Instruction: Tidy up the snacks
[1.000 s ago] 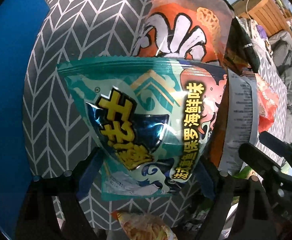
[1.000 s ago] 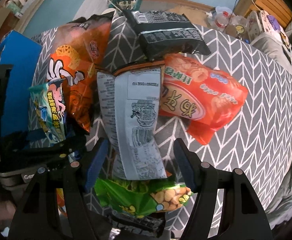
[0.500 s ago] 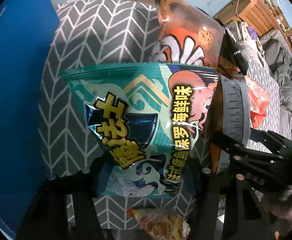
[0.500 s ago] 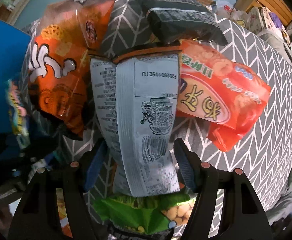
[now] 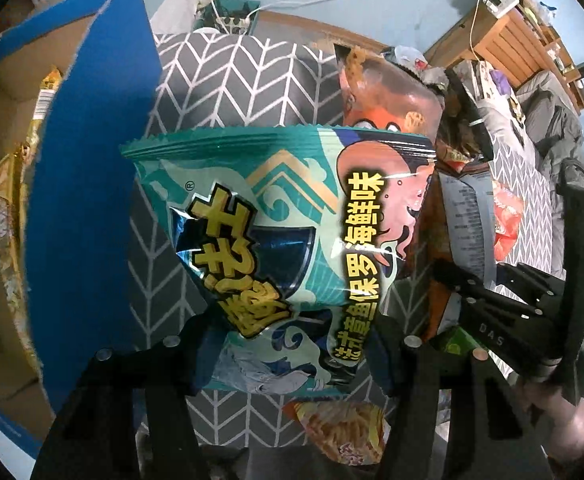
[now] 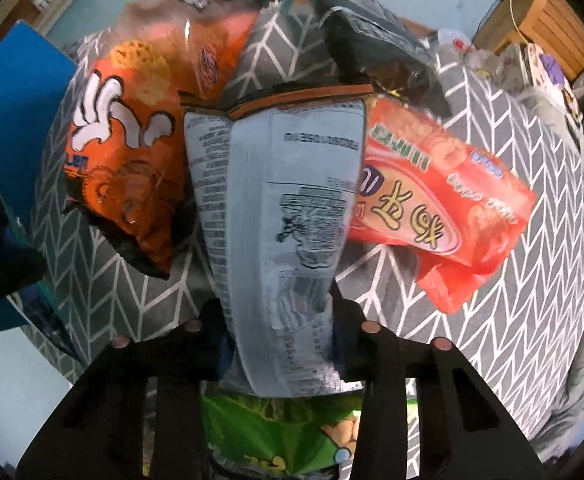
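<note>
teal snack bag (image 5: 288, 240) pinched in left gripper (image 5: 292, 344) beside blue box (image 5: 92, 200); right gripper (image 6: 280, 328) jaws just closed, clamping grey-backed bag (image 6: 280, 200) among orange bag (image 6: 132, 140) and red bag (image 6: 444, 200).

The teal foil seafood-snack bag (image 5: 292, 240) covers much of the grey chevron-patterned cloth (image 5: 228, 76) and the lower part of the orange puffed-snack bag (image 5: 388, 92). The silver-backed snack bag (image 6: 284, 216) hides the green peanut bag's (image 6: 276, 432) top. The blue cardboard box (image 5: 92, 184) runs past the left edge.
</note>
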A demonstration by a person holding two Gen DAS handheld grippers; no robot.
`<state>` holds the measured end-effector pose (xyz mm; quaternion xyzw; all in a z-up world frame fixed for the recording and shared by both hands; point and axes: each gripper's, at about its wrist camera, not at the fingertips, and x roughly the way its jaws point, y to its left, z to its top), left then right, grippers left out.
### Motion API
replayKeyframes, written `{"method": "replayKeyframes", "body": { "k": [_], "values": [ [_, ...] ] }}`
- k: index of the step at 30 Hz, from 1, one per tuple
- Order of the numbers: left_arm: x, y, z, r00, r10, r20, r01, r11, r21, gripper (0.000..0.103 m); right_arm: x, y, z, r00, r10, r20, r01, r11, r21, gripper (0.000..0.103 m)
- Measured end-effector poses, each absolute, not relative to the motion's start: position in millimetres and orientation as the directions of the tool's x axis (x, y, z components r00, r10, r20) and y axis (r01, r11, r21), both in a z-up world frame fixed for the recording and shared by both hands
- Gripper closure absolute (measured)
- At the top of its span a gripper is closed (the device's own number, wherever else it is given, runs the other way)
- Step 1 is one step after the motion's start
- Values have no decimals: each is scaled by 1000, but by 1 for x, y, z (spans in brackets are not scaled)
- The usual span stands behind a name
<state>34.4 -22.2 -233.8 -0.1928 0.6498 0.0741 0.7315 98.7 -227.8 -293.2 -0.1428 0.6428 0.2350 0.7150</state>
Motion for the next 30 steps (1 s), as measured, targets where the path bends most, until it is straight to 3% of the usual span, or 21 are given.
{"method": "replayKeyframes", "body": {
  "k": [30],
  "values": [
    [40,-29,-174,252,-72,-965,-289,946,-146,40,86,-217,-217,232,286,-929,-641,764,75,69]
  ]
}}
